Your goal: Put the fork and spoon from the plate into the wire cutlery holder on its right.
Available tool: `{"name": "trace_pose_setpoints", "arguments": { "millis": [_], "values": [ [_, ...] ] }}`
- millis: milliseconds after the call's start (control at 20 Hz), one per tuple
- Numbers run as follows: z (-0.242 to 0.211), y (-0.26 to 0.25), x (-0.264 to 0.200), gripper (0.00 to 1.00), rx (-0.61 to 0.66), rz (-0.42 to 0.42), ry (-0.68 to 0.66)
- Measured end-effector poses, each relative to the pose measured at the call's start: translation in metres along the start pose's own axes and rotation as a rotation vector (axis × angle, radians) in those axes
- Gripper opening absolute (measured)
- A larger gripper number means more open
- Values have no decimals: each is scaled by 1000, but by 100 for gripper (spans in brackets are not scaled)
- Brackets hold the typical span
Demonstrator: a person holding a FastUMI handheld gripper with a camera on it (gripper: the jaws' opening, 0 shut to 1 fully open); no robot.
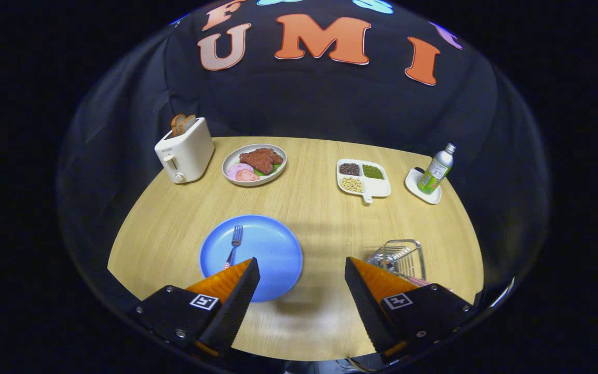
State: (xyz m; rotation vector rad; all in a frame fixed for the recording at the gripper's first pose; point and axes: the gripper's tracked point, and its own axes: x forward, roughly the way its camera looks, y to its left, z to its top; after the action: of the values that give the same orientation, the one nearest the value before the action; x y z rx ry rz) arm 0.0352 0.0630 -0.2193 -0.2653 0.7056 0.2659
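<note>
tool (302,267): wide apart, holding nothing, above worktop (320,218) | fork (233,244): on blue plate (273,249), 11 o'clock of the tool | wire cutlery holder (400,257): 3 o'clock of plate, beside the right finger

1. Gripper cam sat above the near edge of the round table (309,208), looking fwd and down across it.
2. Gripper (302,272) fingers framed the view's bottom, spread wide w/ nothing between.
3. Blue plate (273,249) lay close, just ahead of the left finger; toaster (185,150) sat far beyond the plate, by the booth wall.
</note>
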Motion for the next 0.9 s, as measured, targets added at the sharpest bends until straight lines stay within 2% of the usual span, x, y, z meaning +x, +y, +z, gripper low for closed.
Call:
{"name": "trace_pose_setpoints", "arguments": {
  "millis": [300,650,900],
  "values": [
    [-15,67,36,99,31,50,-81],
    [-53,104,75,97,18,45,-32],
    [-71,120,91,67,-14,47,12]
  ]
}}
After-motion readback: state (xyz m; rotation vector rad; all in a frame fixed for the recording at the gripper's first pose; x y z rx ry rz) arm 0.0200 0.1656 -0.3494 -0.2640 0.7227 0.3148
